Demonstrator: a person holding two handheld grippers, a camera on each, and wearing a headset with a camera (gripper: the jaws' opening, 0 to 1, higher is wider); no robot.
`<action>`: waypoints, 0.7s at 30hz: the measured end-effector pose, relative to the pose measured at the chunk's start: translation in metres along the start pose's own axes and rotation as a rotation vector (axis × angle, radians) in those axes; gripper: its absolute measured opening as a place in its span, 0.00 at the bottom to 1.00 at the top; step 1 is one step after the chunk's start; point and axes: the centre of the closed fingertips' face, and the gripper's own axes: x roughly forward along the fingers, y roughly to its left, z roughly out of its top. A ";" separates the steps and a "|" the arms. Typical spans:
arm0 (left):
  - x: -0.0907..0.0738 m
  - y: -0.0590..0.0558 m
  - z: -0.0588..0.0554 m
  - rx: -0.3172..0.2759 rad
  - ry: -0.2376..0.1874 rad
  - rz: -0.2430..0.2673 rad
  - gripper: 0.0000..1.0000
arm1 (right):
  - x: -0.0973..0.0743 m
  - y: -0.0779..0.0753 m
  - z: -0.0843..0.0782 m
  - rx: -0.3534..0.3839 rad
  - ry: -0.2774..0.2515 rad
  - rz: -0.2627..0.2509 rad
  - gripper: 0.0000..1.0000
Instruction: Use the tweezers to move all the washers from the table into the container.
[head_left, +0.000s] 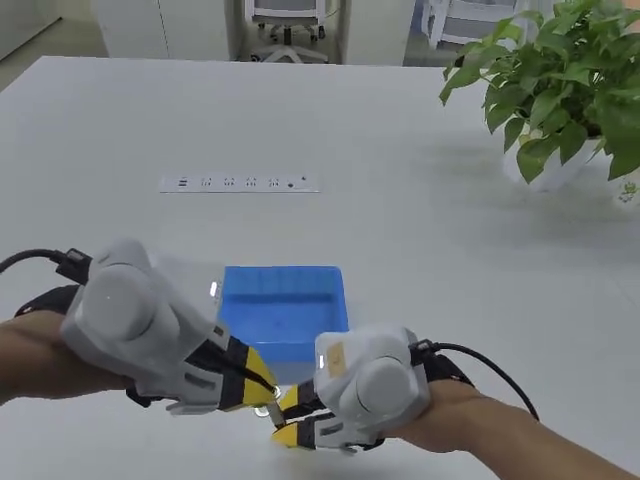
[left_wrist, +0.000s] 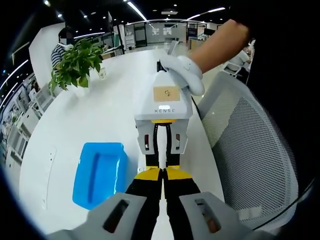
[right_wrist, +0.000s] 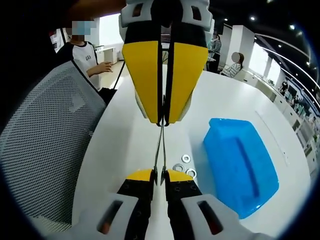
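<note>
Slim metal tweezers (right_wrist: 160, 145) stretch between my two grippers, which face each other tip to tip near the table's front edge. My right gripper (right_wrist: 159, 178) is shut on one end, and my left gripper (right_wrist: 164, 120) is shut on the other. In the head view the left gripper (head_left: 262, 384) comes in from the left and the right gripper (head_left: 286, 414) from the right. Three silver washers (right_wrist: 185, 159) lie flat on the white table beside the tweezers, close to the blue container (right_wrist: 241, 162). The blue container (head_left: 284, 308) sits just behind both grippers and looks empty.
A white power strip (head_left: 239, 183) lies flat farther back on the table (head_left: 400, 230). A potted green plant (head_left: 560, 85) stands at the back right. A grey mesh chair (right_wrist: 45, 145) is close to the front edge. People sit at other desks.
</note>
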 end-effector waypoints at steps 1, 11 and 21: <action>0.001 0.000 0.001 0.002 -0.002 -0.003 0.05 | 0.000 0.000 0.000 0.001 -0.002 -0.003 0.10; 0.014 -0.002 0.006 0.003 -0.021 -0.016 0.05 | 0.000 0.004 -0.008 0.020 0.005 -0.008 0.10; 0.025 -0.005 -0.002 0.051 0.012 -0.032 0.06 | -0.001 0.004 -0.009 0.032 -0.007 -0.010 0.10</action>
